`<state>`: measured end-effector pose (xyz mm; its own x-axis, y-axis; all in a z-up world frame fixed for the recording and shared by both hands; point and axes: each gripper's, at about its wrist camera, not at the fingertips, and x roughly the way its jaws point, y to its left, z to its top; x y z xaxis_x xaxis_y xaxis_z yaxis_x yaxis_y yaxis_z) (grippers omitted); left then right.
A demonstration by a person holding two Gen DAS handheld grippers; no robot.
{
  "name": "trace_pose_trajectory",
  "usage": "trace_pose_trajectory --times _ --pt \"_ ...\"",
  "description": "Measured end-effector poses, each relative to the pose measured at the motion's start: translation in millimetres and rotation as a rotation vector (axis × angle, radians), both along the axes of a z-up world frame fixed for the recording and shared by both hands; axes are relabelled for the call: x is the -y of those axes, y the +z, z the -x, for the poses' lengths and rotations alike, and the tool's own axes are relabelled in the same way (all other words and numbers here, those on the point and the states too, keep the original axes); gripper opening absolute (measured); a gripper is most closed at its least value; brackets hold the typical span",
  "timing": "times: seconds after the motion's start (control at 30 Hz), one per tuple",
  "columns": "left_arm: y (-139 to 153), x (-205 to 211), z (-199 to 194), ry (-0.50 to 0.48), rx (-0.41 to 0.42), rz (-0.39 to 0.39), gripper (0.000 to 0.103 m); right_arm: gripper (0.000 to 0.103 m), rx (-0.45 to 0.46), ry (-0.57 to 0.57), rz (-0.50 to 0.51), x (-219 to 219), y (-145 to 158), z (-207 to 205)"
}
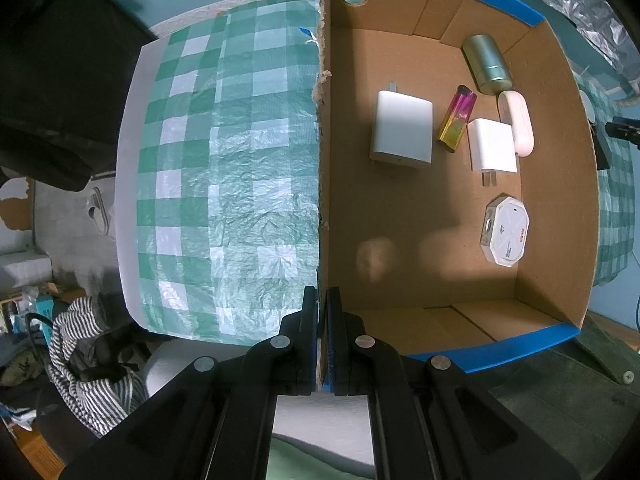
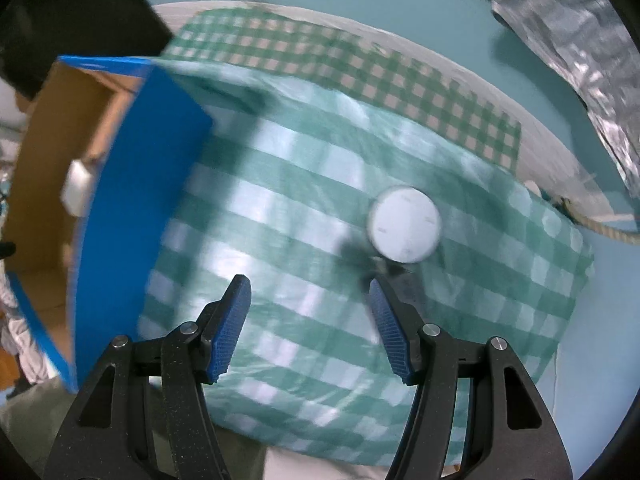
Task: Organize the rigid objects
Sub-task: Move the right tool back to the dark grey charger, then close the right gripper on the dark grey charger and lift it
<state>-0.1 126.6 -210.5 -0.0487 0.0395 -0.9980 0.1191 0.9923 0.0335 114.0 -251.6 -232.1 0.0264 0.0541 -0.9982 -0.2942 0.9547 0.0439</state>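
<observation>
Spread across the worktop [image 1: 132, 184], a green-and-white checked cloth [image 1: 224, 168], with an open cardboard box [image 1: 560, 184] resting on it, blue on its outer walls. Pinched at the box's near left wall, the left gripper [image 1: 322, 332], fingers [image 1: 308, 320] pressed together on the cardboard edge, pointing straight down.

Inside the box, on the brown floor toward the far right side: a large white charger [image 1: 402, 132]; just right of it a pink-and-yellow lighter [image 1: 457, 118] lying tilted; then a small white plug [image 1: 492, 144], prongs toward the near side; touching its right edge, a white oval case [image 1: 517, 122]. Beyond these, near the far corner, a gold tin [image 1: 487, 64] on its side. Nearer, apart from the group, a white 8-sided box [image 1: 505, 231] against the right wall.

Outside the box, in the blurred right wrist view, a white round disc [image 2: 404, 224] lying on the cloth, well to the right of the blue wall. Hovering just short of it, the right gripper [image 2: 308, 292], fingers [image 2: 230, 328] spread with nothing between them.
</observation>
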Motion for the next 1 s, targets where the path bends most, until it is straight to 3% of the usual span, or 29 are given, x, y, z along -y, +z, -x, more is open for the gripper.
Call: trace_pose_trajectory --times 0.2,0.6,0.63,0.77,1.0 --pt "-0.3 1.0 0.0 0.004 0.0 -0.004 0.004 0.062 -0.043 0.0 0.058 27.3 -29.6 -2.1" --pt "-0.1 1.3 0.3 0.009 0.002 -0.005 0.004 0.064 -0.086 0.053 0.115 38.9 -72.5 -0.3" --pt "-0.1 1.1 0.6 0.009 0.002 -0.005 0.004 0.063 -0.093 0.046 0.121 39.5 -76.0 -1.3" --pt "-0.2 1.5 0.0 0.01 0.001 -0.005 0.004 0.043 -0.138 -0.032 0.098 48.4 -85.1 -3.0" --pt "0.7 -0.2 0.5 0.008 -0.002 -0.001 0.004 0.041 -0.128 -0.11 0.047 48.8 -83.6 -0.9"
